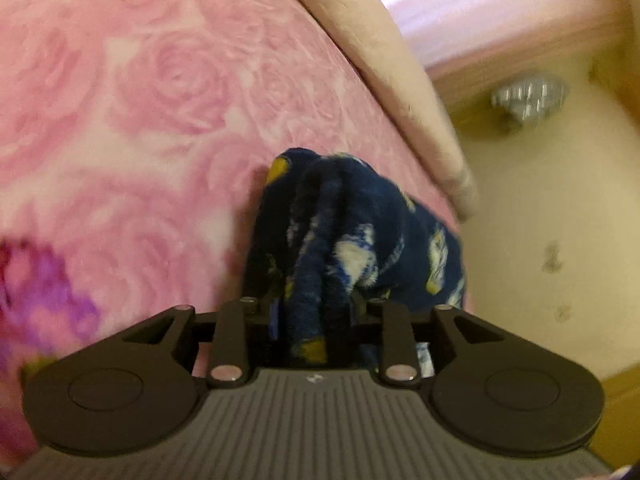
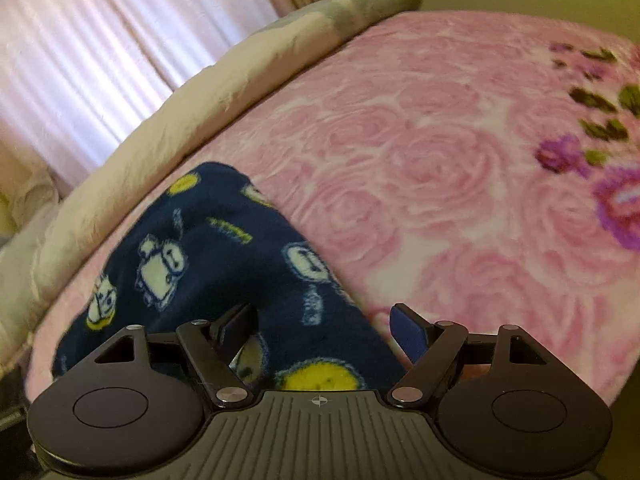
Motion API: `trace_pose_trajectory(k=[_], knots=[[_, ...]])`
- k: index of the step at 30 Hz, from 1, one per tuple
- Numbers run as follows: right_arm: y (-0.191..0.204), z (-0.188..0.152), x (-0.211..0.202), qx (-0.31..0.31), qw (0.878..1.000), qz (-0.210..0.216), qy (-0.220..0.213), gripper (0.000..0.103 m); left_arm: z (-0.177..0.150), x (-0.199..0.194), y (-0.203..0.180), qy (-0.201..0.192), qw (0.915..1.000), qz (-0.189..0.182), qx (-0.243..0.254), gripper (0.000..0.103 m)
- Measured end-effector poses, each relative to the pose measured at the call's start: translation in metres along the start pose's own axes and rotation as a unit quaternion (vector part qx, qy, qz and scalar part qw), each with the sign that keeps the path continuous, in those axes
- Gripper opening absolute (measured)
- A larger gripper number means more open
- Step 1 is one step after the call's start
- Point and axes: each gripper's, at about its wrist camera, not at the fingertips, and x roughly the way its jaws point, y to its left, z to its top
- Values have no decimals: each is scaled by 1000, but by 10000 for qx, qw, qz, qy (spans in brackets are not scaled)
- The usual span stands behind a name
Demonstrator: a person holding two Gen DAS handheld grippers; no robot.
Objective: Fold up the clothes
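Right up close, the left gripper has a bunched-up fold of navy fleece pajamas wedged between its fingers, so it's pinching the fabric rather than hanging wide. Over on the other side, the right gripper is spread wide with nothing clamped; the same navy fleece pajamas, with the little cartoon print and yellow circles, just lies under and between its blue pads without being squeezed.

Going outward, the garment sits on the pink rose blanket covering the bed, close to the edge where a cream quilt is rolled along the side. Curtains are behind that.

What could go sideways, I reckon: the left grip is on a thick wad, not a clean edge, so lifting might drag several layers and mess up the fold. Fleece could also cling to the plush blanket. And it's near the bed's edge, so a hard tug might slide it off.
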Motion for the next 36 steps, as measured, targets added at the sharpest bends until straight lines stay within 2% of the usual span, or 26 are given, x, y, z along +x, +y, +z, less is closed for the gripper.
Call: trace_pose_trajectory(k=[2,5,7,10,12,14,18,19,21,24,26,30,32,34,36], knots=[[3,0,-4,-169,9997,-18,-152,78,1,-9,-5,31,10000,20,-4,41],[6,2,-19,-395,9982,-11,-451,78,-4,-22,-9,150,9998,-6,111,46],[9,0,-32,-605,9962,93,-614,78,-12,-32,-5,244,9997,-82,36,45],[16,-11,-37,-1108,9923,76,-542,78,-24,-41,-5,233,9994,-63,246,21],[18,-19,-29,-1370,9902,-116,-261,78,-25,-45,-7,219,9992,-63,340,19],[13,-23,-23,-1321,9909,-239,-83,78,-25,-50,-11,286,9985,-2,469,19],[14,-22,-40,-1362,9901,-195,-266,78,-23,-63,-22,152,9953,498,811,24],[17,-22,-46,-1456,9885,-179,-362,78,-24,-68,-31,25,9930,583,1024,21],[25,-21,-60,-1646,9846,-35,-580,78,-31,-79,-60,-315,9831,651,1681,21],[39,-20,-70,-1862,9793,273,-746,78,-45,-86,-104,-716,9589,584,2682,21],[49,-25,-68,-2070,9746,438,-733,78,-54,-73,-121,-607,9458,581,3138,21],[52,-54,-40,-2571,9651,353,-350,78,-82,-25,-115,47,9177,1275,3762,16],[49,-71,-24,-2783,9600,259,-135,78,-97,-7,-97,245,9136,1558,3749,12],[42,-79,-17,-2862,9579,235,-30,78,-102,-6,-94,193,9114,1626,3776,13],[43,-72,-20,-2883,9571,293,65,78,-95,-12,-100,141,9169,1577,3663,12]])
